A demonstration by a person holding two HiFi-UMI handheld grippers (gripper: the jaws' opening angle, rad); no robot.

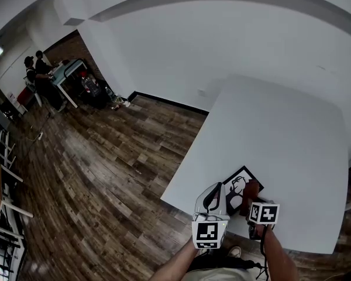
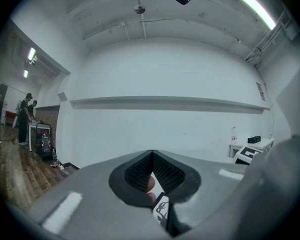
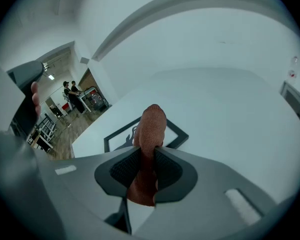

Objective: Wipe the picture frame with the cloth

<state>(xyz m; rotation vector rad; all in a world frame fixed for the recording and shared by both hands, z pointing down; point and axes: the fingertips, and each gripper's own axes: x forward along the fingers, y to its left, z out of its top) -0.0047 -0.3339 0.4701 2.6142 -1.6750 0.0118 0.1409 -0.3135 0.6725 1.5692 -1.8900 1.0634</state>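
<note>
A black picture frame (image 1: 241, 183) with a deer print lies flat near the front edge of the white table (image 1: 281, 127). My right gripper (image 1: 253, 200) is shut on a reddish cloth (image 1: 251, 190) that hangs over the frame's right side. In the right gripper view the cloth (image 3: 152, 126) sticks up between the jaws, just above the frame (image 3: 176, 133). My left gripper (image 1: 213, 193) hovers at the frame's left corner. Its tips (image 2: 152, 156) meet with nothing clamped. A corner of the frame (image 2: 161, 212) shows below them.
The table's left edge drops to a wooden floor (image 1: 105, 174). Two people (image 1: 36, 70) stand by a cart far off at the left. A small white side table (image 2: 250, 147) with a bottle stands by the wall.
</note>
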